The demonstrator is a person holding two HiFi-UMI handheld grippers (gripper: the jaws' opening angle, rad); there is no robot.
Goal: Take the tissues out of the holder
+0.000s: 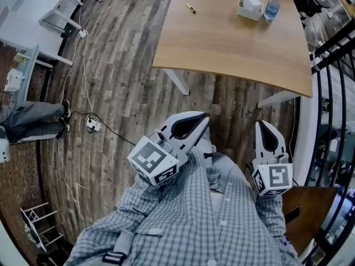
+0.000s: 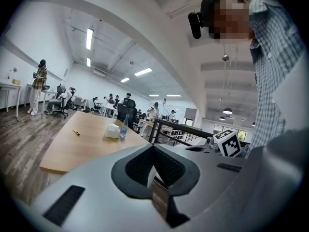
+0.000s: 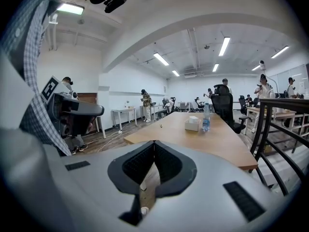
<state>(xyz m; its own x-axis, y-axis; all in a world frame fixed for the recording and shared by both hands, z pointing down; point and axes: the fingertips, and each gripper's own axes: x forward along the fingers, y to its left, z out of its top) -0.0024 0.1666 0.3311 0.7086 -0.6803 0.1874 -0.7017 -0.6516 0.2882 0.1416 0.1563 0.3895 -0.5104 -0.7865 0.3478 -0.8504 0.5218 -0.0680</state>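
Note:
A white tissue holder (image 1: 249, 7) with tissues in it stands on the far part of a wooden table (image 1: 222, 43); the same holder (image 2: 112, 131) (image 3: 192, 124) shows small in both gripper views. My left gripper (image 1: 204, 117) and right gripper (image 1: 262, 123) hang close to my checked shirt, well short of the table, above the floor. Both are shut with nothing between their jaws, tips meeting (image 2: 153, 146) (image 3: 154, 142).
A clear water bottle (image 1: 272, 4) stands right beside the holder, and a small yellow pen (image 1: 190, 8) lies at the table's left. Black railing (image 1: 333, 65) runs along the right. A seated person's legs (image 1: 33, 121) and floor cables (image 1: 91, 123) lie to the left.

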